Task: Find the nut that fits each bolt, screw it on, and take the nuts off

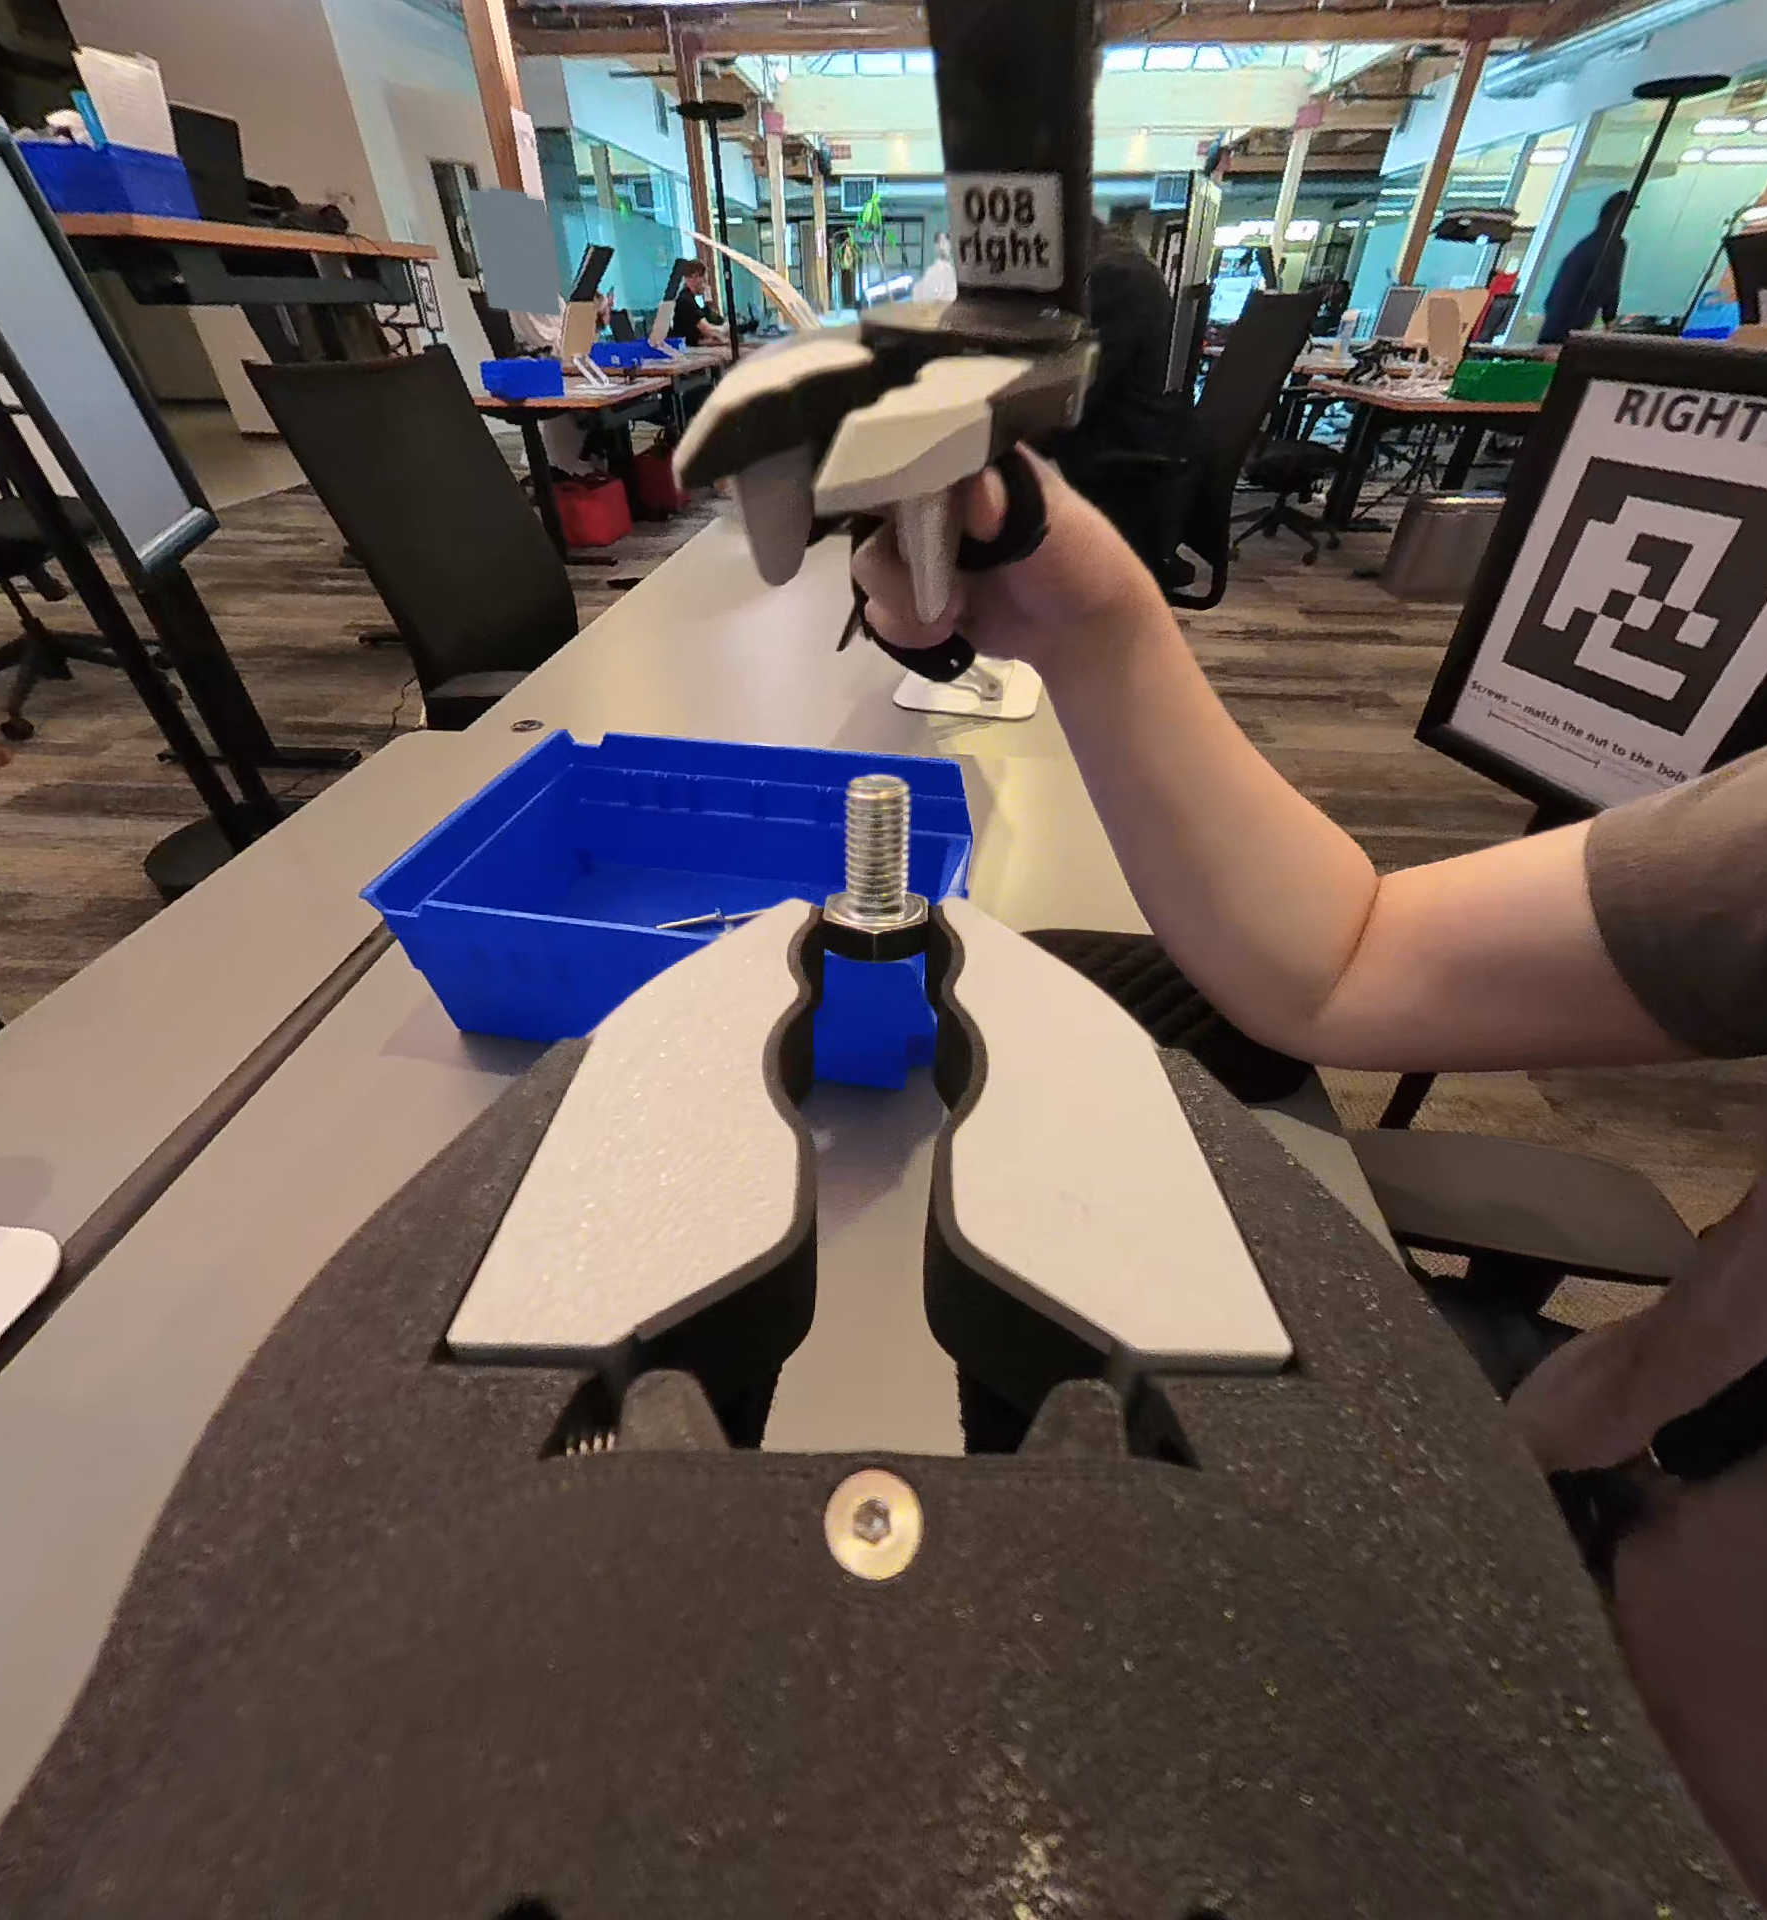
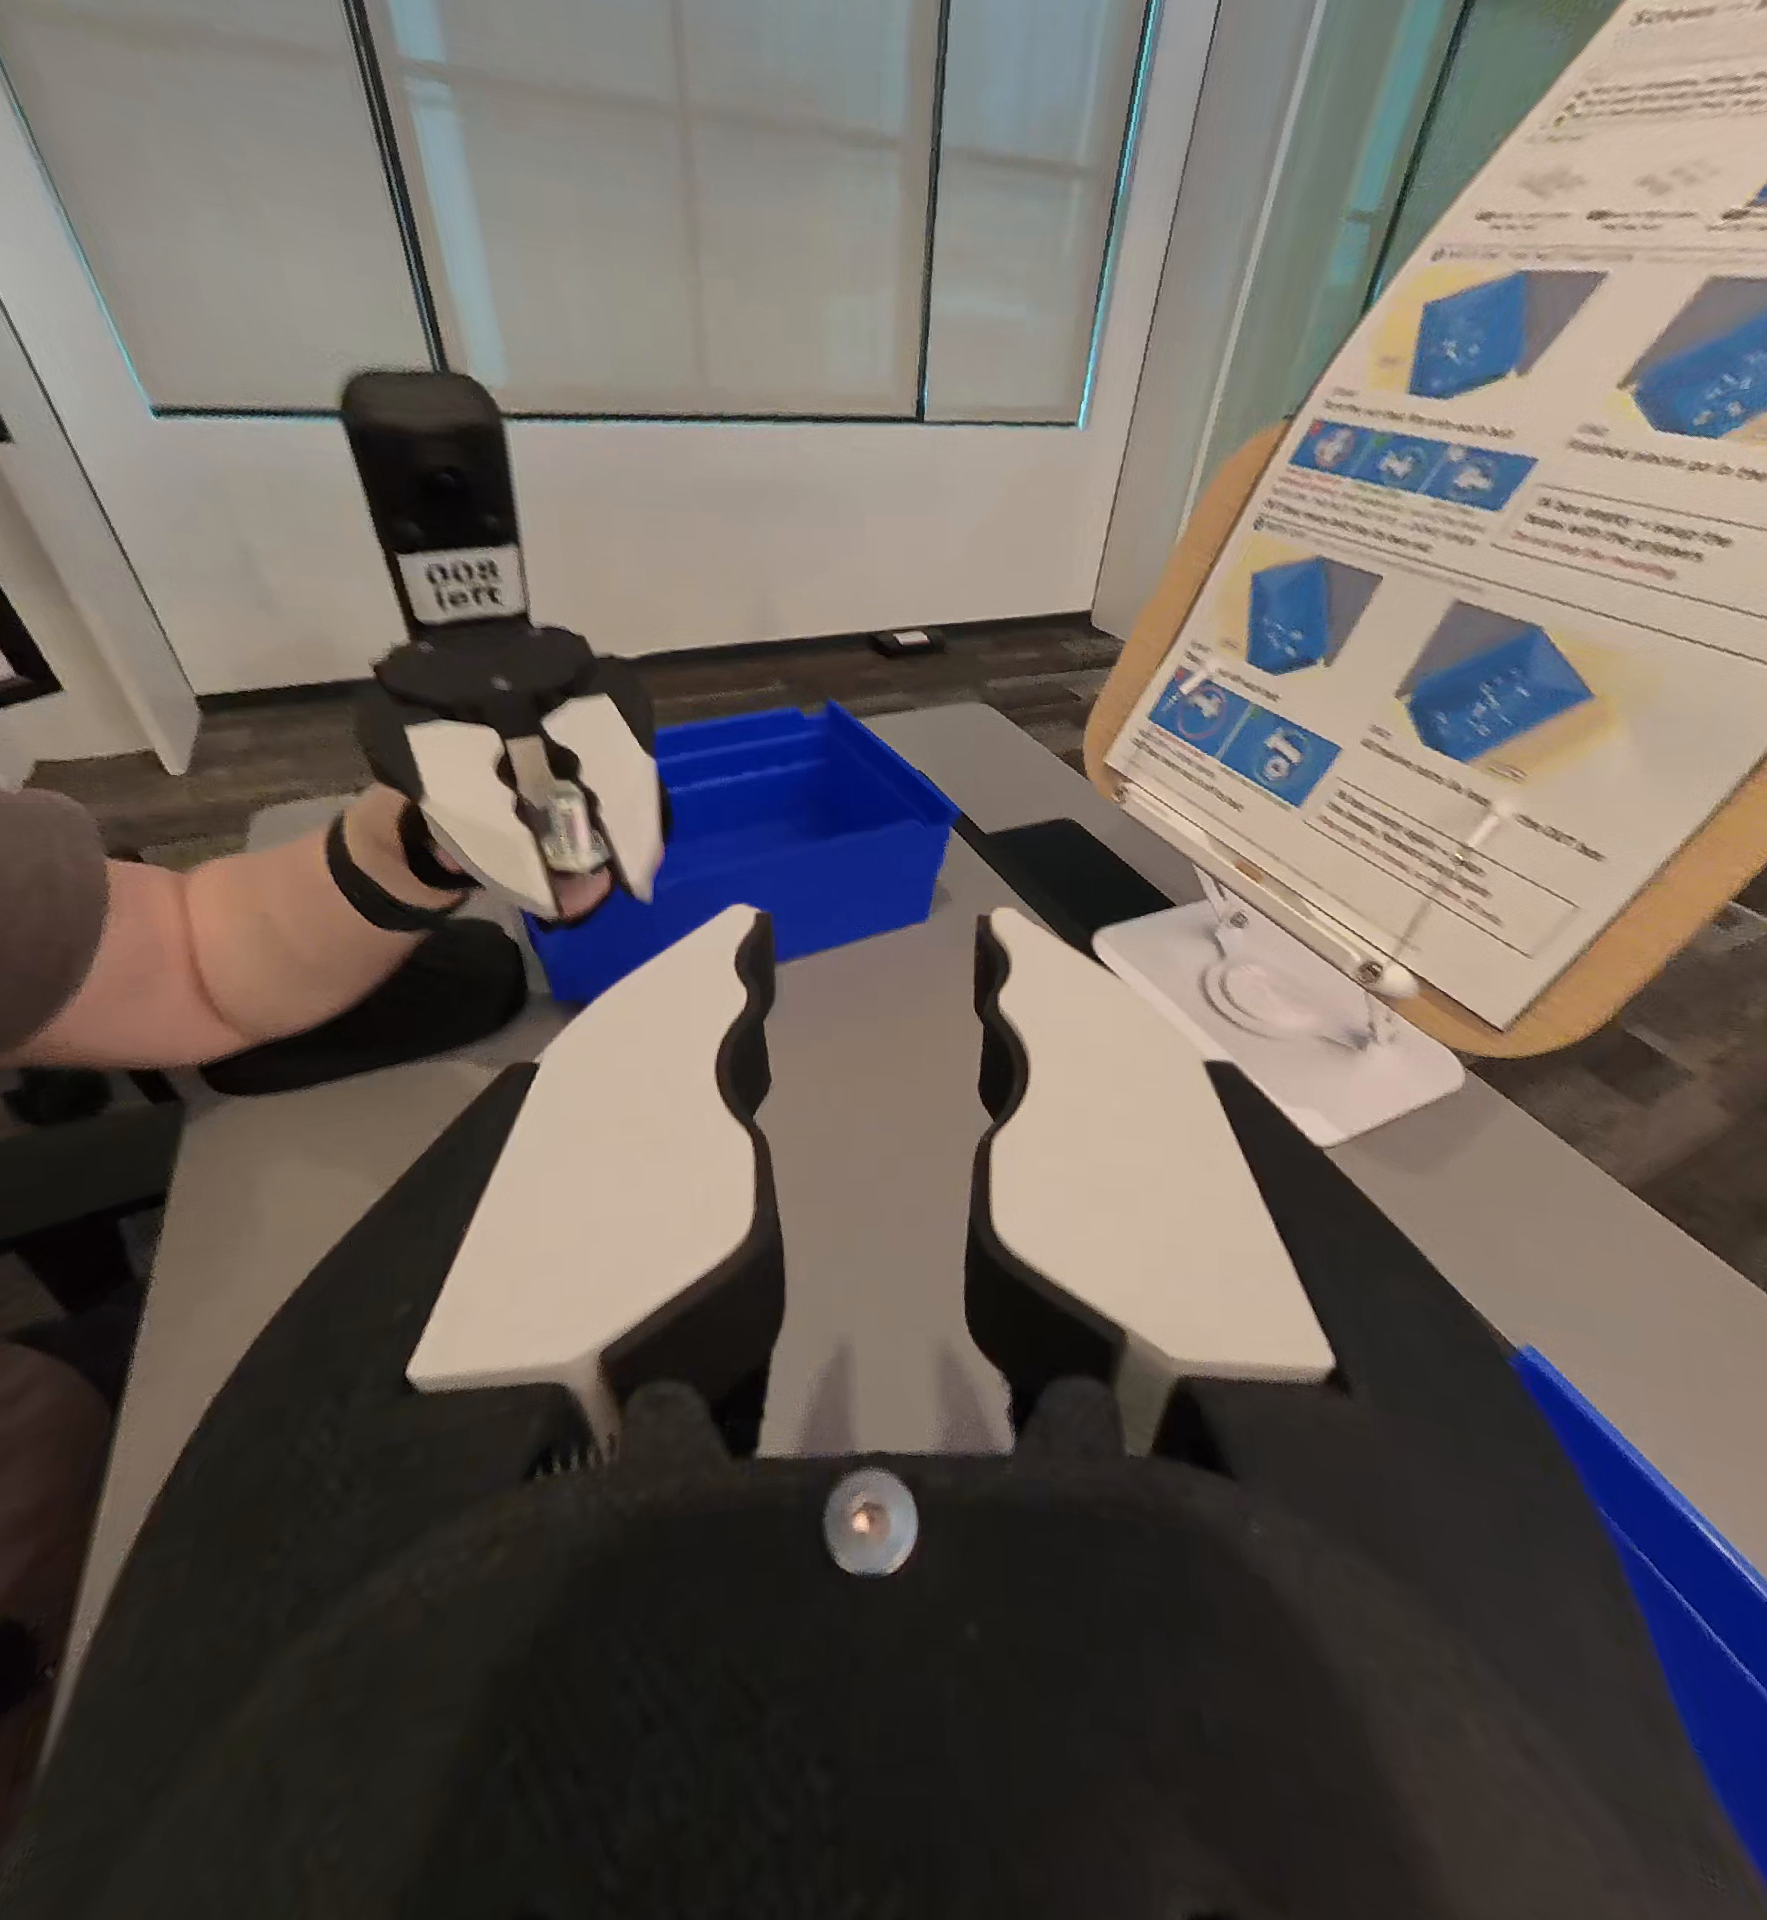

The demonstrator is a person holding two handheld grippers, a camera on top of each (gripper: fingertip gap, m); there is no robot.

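Left gripper point(image 1: 871, 925) pinching a bolt point(image 1: 877, 842) at the finger tips, threaded shaft standing upright above the fingers, tip free. Silver nut point(image 1: 871, 912) low on the thread, seated right at the level of the fingertips, with a dark hexagonal part just under it, held between the two pads. Cannot tell whether that dark part is the bolt head or a second nut.

Right gripper point(image 1: 848, 561) raised above and beyond the bolt, well apart from it, pointing downward, fingers spread and holding nothing. In the right wrist view, same right gripper point(image 2: 874, 935) with a clear gap between its fingers, grey table point(image 2: 858, 1091) visible through the gap. There also the left gripper point(image 2: 598, 883) seen farther off to the left, closed on the bolt point(image 2: 567, 826), held in the air in front of the bin.

Blue bin point(image 1: 505, 914) resting on the table point(image 1: 235, 1091), directly behind the held bolt in the left wrist view. Inside it a thin metal pin-like piece point(image 1: 697, 918) lying on the floor of the bin; too small to identify.

Instruction board point(image 2: 1481, 623) on a white stand, at the right of the table, tilted back. Another blue bin's edge point(image 2: 1689, 1621) at the lower right of the right wrist view. Framed sign with a black-and-white marker point(image 1: 1637, 603) standing behind the person's right forearm point(image 1: 1222, 831).
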